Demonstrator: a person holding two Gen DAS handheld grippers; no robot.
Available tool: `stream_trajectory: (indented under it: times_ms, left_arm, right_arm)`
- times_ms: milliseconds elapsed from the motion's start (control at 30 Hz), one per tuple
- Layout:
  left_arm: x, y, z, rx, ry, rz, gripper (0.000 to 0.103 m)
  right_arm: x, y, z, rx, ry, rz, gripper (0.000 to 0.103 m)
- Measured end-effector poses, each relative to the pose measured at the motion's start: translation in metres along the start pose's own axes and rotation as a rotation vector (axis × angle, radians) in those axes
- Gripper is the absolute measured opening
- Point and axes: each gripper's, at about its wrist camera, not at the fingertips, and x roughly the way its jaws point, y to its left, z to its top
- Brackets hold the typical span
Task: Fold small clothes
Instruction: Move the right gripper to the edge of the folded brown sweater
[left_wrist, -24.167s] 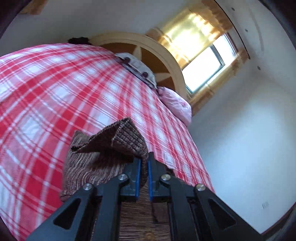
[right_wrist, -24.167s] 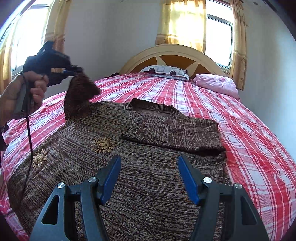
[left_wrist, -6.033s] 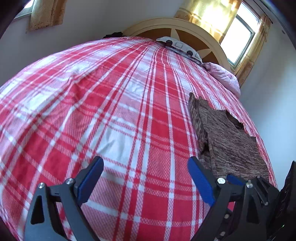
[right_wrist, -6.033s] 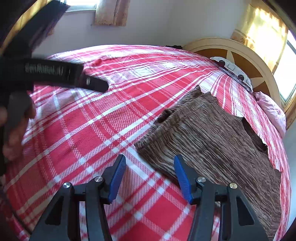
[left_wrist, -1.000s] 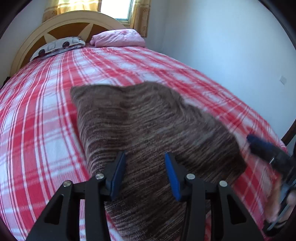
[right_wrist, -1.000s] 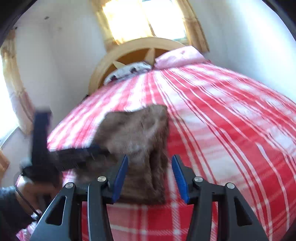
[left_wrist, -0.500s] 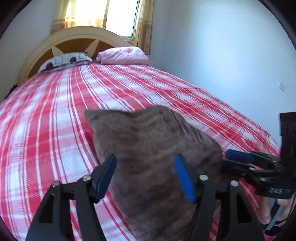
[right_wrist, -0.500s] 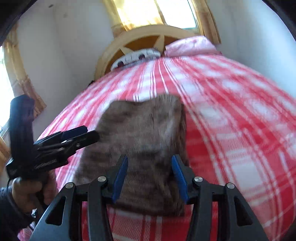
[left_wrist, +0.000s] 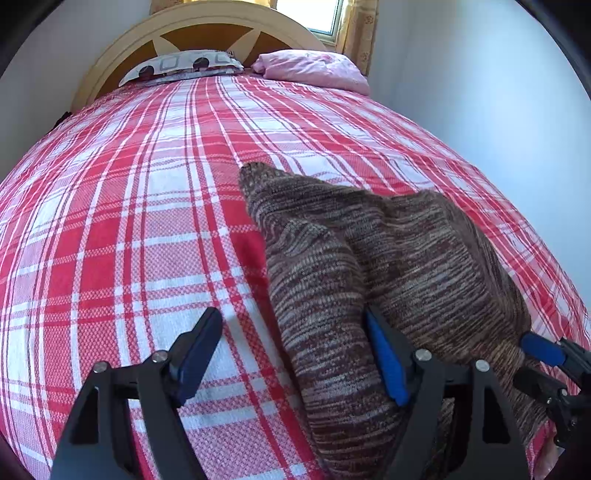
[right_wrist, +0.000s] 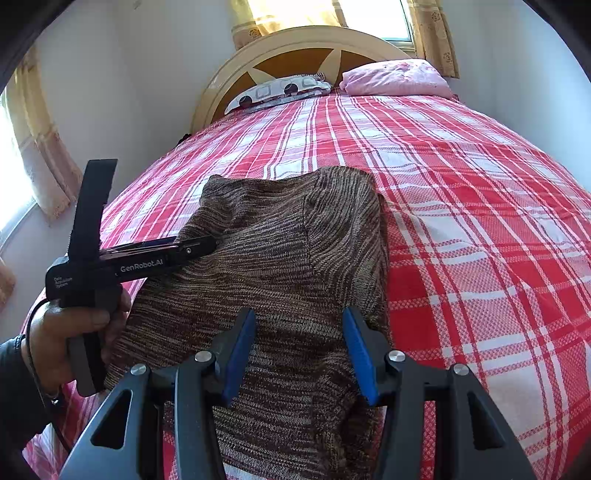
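Brown knit sweater lies folded (rumpled) on plaid bedspread

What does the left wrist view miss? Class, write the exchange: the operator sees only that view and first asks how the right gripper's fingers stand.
Observer: The right gripper has both fingers apart. The near end of the brown sweater lies between them and does not look pinched.
Operator: Who holds the left gripper?
Observer: A hand in a dark sleeve grips its handle. Its fingers are opening, with a fold of the sweater between them.
Operator: Is there anything on the left wall?
Observer: There is a second window with a yellow curtain.
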Motion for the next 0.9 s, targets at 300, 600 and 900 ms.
stream_trajectory:
  times_ms: [300,600,900]
  left_arm:
    - [-0.062,-0.018,-0.059,0.0,-0.035,-0.069,0.085]
    - [-0.054,-0.03,-0.077,0.066,0.053,-0.003,0.095]
    - [-0.059,-0.026,-0.089,0.053,0.048,-0.001,0.102]
  right_arm:
    - [-0.033,0.023,-0.026,-0.1,-0.03,-0.065,0.051]
    - [-0.025,0.011,-0.043,-0.068,0.031,-0.153,0.052]
    - [-0.029,-0.001,-0.052,-0.002,0.058,-0.141,0.062]
